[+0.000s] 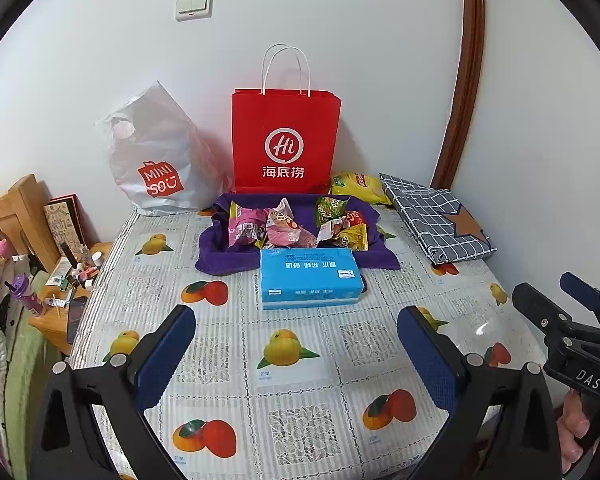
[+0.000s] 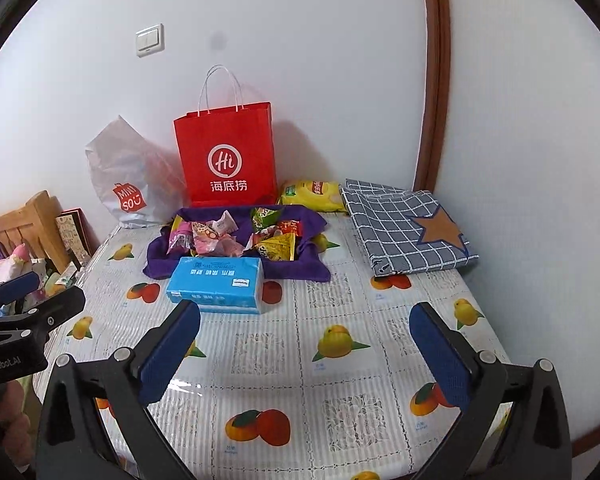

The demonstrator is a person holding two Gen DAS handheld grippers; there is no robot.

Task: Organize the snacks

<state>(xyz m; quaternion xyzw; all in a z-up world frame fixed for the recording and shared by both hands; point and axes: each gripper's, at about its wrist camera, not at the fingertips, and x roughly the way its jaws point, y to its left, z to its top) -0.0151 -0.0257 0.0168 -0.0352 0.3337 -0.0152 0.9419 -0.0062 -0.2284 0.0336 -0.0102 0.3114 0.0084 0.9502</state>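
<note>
Several snack packets (image 1: 296,224) (image 2: 236,236) lie piled on a purple cloth (image 1: 216,248) (image 2: 312,268) at the back of the table. A yellow chip bag (image 1: 358,188) (image 2: 312,194) lies behind the cloth, to the right of a red paper bag (image 1: 286,140) (image 2: 226,156). My left gripper (image 1: 296,356) is open and empty, low over the table's front. My right gripper (image 2: 306,350) is open and empty too, to the right of the left one, and also shows in the left wrist view (image 1: 568,300).
A blue tissue pack (image 1: 310,278) (image 2: 216,284) lies in front of the cloth. A white Miniso bag (image 1: 156,160) (image 2: 120,184) stands back left. A folded checked cloth (image 1: 436,216) (image 2: 408,228) lies back right. The fruit-print tablecloth (image 1: 284,360) covers the table. A cluttered nightstand (image 1: 68,280) stands left.
</note>
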